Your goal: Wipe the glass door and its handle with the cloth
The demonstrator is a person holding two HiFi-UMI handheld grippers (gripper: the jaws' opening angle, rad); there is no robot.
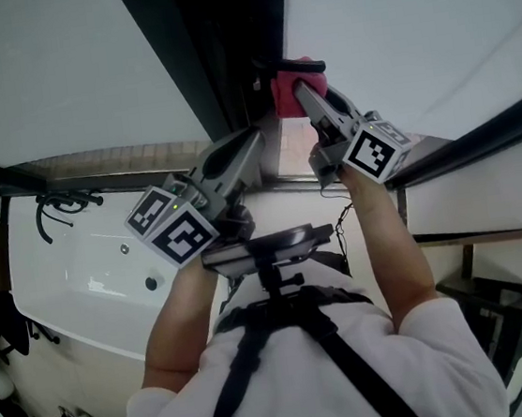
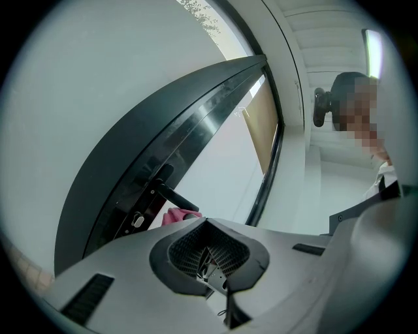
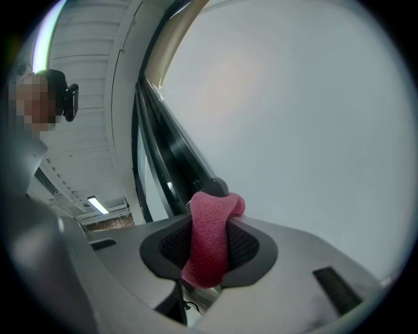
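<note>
The pink cloth (image 3: 209, 251) is a nubby, matt knit. The dark door frame (image 2: 150, 150) looks like glossy painted metal; its black lever handle (image 2: 175, 196) is duller. The white glass pane (image 3: 294, 117) is smooth and frosted. The right gripper (image 3: 210, 228) has matt grey plastic shells and black ribbed pads (image 3: 245, 248).

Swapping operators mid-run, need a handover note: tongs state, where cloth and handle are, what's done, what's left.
Left tongs: shut, empty, raised near the dark door frame.
Right tongs: shut on the pink cloth, whose free end is up against the black handle.
Done: the cloth is at the handle. The pictures don't show how much is already wiped.
Left: probably finish the handle, then go over the glass pane. No streaks or marks show on it either way.
</note>
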